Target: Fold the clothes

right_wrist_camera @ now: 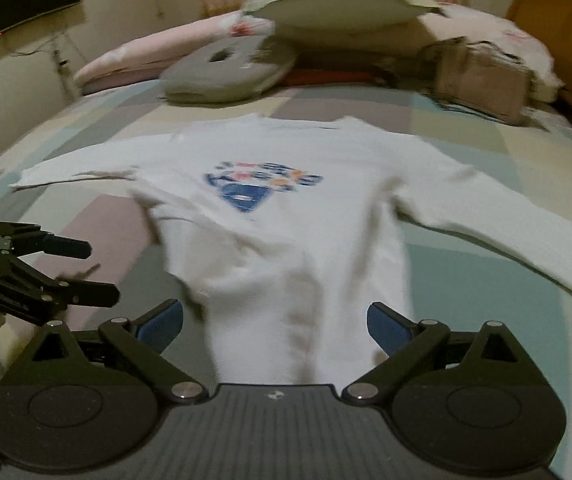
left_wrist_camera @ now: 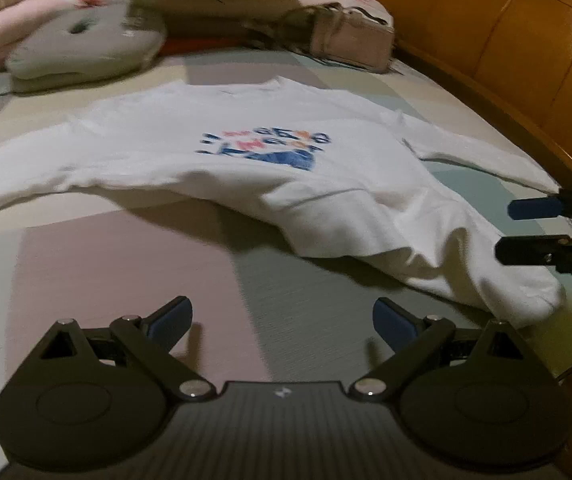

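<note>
Pillows (right_wrist_camera: 226,70) lie beyond the white shirt (right_wrist_camera: 286,216); both tools (left_wrist_camera: 282,320) (right_wrist_camera: 276,320) gape wide, empty.

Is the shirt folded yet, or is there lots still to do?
Done: the white long-sleeved shirt lies print-up on the patchwork bedspread, sleeves spread. In hand: nothing; the left gripper and right gripper are open, the right at the rumpled hem. Left: every fold.
</note>
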### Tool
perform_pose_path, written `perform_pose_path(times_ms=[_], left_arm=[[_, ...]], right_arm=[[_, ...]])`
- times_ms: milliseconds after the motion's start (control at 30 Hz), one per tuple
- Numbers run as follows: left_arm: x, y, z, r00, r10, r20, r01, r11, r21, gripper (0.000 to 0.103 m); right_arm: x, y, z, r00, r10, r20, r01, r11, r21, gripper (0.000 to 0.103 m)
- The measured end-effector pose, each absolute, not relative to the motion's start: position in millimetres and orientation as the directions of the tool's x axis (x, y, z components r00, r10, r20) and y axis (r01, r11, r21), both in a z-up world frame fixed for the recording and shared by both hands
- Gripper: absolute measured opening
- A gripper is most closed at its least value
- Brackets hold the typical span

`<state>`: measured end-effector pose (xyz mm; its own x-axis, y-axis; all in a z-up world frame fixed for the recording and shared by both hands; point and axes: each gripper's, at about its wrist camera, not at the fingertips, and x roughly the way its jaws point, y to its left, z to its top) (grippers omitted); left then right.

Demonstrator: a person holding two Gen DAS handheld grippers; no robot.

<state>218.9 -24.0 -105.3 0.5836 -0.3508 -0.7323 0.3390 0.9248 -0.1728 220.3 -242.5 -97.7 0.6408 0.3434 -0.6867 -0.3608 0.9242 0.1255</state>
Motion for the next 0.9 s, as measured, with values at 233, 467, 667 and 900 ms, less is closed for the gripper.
perform_pose_path(times_ms=[233, 467, 667, 900], left_arm=[[243.9, -40.6, -114.6, 0.572, -0.474, -0.669, 0.4, 0.874, -0.278, 0.097], [267.8, -42.8, -132.4, 0.57, -0.608, -0.553, 0.441, 0.794, -0.418, 0.1], [254.6, -41.9, -112.7, 0.525, -0.696, -0.49, 0.498, 0.718, -0.485, 0.1], [246.5, -22.9, -112.5, 0.576, -0.719, -0.387, 0.422, 0.668, -0.613, 0.098]], right_arm=[[211.5, -277.3, -104.4, 0.653, 0.293, -0.698, -0.261, 0.953, 0.156, 0.102], [213.8, -271.7, -117.1, 0.635, 0.334, -0.696, -0.264, 0.941, 0.21, 0.102], [214.4, -270.0, -119.0, 0.63, 0.334, -0.701, -0.269, 0.941, 0.206, 0.102], [212.4, -268.8, -119.3, 0.631, 0.348, -0.693, -0.273, 0.936, 0.221, 0.102]])
